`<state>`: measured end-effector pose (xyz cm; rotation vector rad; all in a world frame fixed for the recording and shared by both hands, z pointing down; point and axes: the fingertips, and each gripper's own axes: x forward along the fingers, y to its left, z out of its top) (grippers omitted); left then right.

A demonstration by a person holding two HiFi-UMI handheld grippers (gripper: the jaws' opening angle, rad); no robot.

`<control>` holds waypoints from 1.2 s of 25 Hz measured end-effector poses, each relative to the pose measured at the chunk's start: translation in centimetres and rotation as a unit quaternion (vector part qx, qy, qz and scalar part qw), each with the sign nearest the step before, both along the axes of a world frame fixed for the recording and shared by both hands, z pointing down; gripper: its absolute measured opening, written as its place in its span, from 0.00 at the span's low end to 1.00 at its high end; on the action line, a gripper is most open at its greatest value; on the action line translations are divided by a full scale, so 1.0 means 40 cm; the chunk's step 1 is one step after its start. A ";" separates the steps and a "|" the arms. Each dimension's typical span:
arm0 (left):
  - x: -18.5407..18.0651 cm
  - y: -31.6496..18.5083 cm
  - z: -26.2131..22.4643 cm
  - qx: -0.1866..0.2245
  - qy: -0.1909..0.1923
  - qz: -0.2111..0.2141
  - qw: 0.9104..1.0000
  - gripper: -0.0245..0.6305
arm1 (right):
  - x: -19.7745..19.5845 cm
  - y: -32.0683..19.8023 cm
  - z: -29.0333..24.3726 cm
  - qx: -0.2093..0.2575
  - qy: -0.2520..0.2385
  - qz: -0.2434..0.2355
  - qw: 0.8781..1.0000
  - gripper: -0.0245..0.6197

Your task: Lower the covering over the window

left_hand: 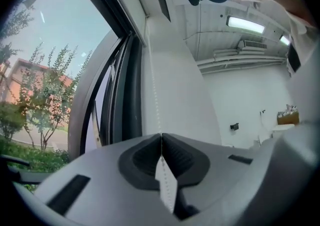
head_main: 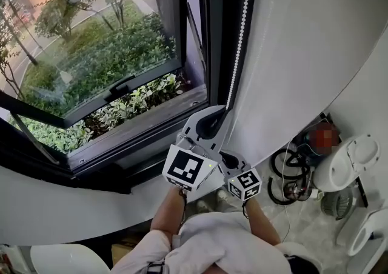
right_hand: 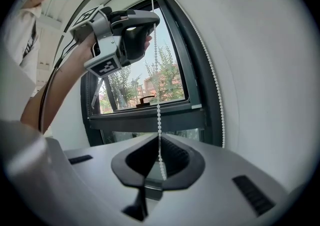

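Chain (head_main: 242,24) right of window (head_main: 91,42): likely light, limp, slick. Your left tool (left_hand: 161,137) and right tool (right_hand: 159,140) both clench it; pinch between beads.

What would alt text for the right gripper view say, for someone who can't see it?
The right gripper is shut on a white bead chain before a dark-framed window. Higher up, the left gripper grips the same chain.
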<state>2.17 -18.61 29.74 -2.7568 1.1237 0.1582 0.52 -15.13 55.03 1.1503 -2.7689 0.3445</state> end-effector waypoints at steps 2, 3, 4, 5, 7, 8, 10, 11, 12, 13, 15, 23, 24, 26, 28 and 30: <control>-0.010 -0.003 0.012 -0.005 0.011 -0.004 1.000 0.06 | -0.003 0.001 0.007 -0.009 0.005 0.000 1.000 0.05; -0.013 -0.004 0.020 -0.008 0.011 -0.007 1.000 0.06 | -0.005 0.002 0.014 -0.013 0.010 -0.001 1.000 0.05; -0.014 -0.005 0.031 -0.012 0.008 -0.009 1.000 0.06 | -0.007 0.003 0.023 -0.018 0.016 -0.001 1.000 0.05; -0.013 -0.005 0.043 -0.016 0.005 -0.010 1.000 0.06 | -0.008 0.003 0.034 -0.023 0.020 -0.001 1.000 0.05; -0.010 -0.004 0.066 -0.025 0.000 -0.011 1.000 0.06 | -0.008 0.006 0.060 -0.034 0.027 0.000 0.999 0.05; -0.009 -0.004 0.080 -0.030 -0.003 -0.012 0.999 0.06 | -0.009 0.007 0.073 -0.040 0.031 -0.001 0.999 0.05; -0.009 -0.006 0.114 -0.040 -0.009 -0.014 0.999 0.06 | -0.009 0.009 0.102 -0.052 0.037 -0.001 0.998 0.05; -0.009 -0.007 0.128 -0.044 -0.012 -0.015 0.999 0.06 | -0.009 0.010 0.116 -0.059 0.039 -0.001 0.998 0.05; -0.008 -0.008 0.140 -0.048 -0.013 -0.016 0.999 0.06 | -0.008 0.011 0.129 -0.064 0.040 0.000 0.997 0.05; -0.008 -0.009 0.152 -0.052 -0.014 -0.017 0.998 0.06 | -0.007 0.012 0.141 -0.070 0.042 0.000 0.997 0.05; -0.008 -0.009 0.180 -0.063 -0.017 -0.017 0.998 0.06 | -0.007 0.014 0.165 -0.079 0.047 -0.001 0.996 0.05; -0.008 -0.002 0.280 -0.103 -0.029 -0.014 0.994 0.06 | -0.009 0.038 0.259 -0.120 0.072 -0.006 0.990 0.05; -0.008 0.000 0.291 -0.107 -0.029 -0.014 0.994 0.06 | -0.009 0.043 0.270 -0.126 0.076 -0.007 0.989 0.05; -0.008 0.002 0.315 -0.117 -0.033 -0.015 0.993 0.06 | -0.008 0.052 0.292 -0.137 0.082 -0.009 0.987 0.05; -0.007 0.005 0.339 -0.126 -0.035 -0.016 0.991 0.06 | -0.007 0.059 0.313 -0.147 0.086 -0.010 0.985 0.05; -0.005 0.008 0.356 -0.131 -0.035 -0.015 0.991 0.06 | -0.005 0.064 0.330 -0.154 0.088 -0.011 0.984 0.05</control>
